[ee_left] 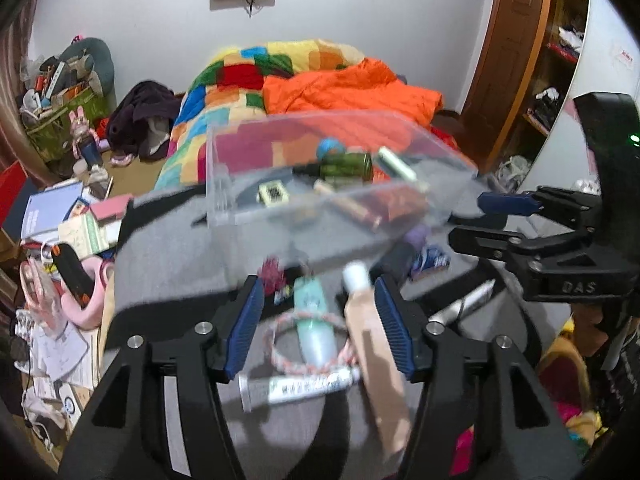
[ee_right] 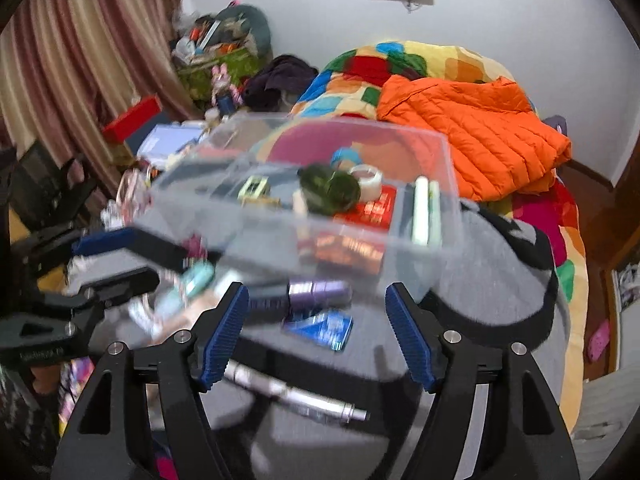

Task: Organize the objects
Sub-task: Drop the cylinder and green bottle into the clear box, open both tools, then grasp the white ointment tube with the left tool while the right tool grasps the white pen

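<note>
A clear plastic box stands on a grey cloth surface and holds a dark green bottle, a red packet, a tape roll and small tubes. My left gripper is open over a beige tube, a mint bottle, a braided bracelet and a white tube. My right gripper is open over a purple cylinder, a blue packet and a silver pen. The right gripper also shows in the left wrist view.
A bed with a colourful patchwork quilt and an orange down jacket lies behind. Cluttered books and boxes sit at the left. A wooden wardrobe stands at the right, curtains at the left.
</note>
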`<state>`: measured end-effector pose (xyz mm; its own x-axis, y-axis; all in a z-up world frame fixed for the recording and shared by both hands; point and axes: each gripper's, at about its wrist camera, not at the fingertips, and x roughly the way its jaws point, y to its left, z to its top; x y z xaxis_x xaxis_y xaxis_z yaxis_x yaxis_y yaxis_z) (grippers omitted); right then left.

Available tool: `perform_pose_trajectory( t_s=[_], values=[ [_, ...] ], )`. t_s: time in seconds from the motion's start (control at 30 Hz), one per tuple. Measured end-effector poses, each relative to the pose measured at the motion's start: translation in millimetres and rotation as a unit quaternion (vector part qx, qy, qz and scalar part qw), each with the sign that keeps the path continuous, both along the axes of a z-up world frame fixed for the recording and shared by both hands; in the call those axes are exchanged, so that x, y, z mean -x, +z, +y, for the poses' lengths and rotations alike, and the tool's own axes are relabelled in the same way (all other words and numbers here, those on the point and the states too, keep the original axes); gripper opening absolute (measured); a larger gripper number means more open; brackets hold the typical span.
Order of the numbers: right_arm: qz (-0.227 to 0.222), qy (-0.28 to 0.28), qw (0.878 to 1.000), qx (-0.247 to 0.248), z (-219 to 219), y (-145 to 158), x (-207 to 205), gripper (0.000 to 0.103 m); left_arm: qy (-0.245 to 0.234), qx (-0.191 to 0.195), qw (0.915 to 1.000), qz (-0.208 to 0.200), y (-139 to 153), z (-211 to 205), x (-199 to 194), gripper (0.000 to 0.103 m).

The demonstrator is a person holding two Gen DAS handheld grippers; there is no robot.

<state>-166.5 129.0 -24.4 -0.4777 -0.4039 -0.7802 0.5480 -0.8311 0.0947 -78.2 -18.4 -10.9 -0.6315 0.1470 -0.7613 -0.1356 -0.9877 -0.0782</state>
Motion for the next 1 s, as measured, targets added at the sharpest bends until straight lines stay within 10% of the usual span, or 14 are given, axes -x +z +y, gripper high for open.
perform_pose_trajectory(
  t_s=[0.43,0.67,1.0],
  values=[
    [-0.012,0.111,0.991,-0.078,-29,-52,-31,0.068,-0.053,-0.035,0.9974,-0.036,-43,-22,-12,0.066],
    [-0.029,0.117,0.991,-0.058,-22,-51,-33,0.032,-0.081,-0.056,0.9941,-0.045,-45,-20,-26,0.067],
    [-0.031,0.087,0.994,-0.055,0,-48,-47,0.015,-0.031,-0.067,0.9959,-0.052,-33,-33,-43,0.066]
  ],
)
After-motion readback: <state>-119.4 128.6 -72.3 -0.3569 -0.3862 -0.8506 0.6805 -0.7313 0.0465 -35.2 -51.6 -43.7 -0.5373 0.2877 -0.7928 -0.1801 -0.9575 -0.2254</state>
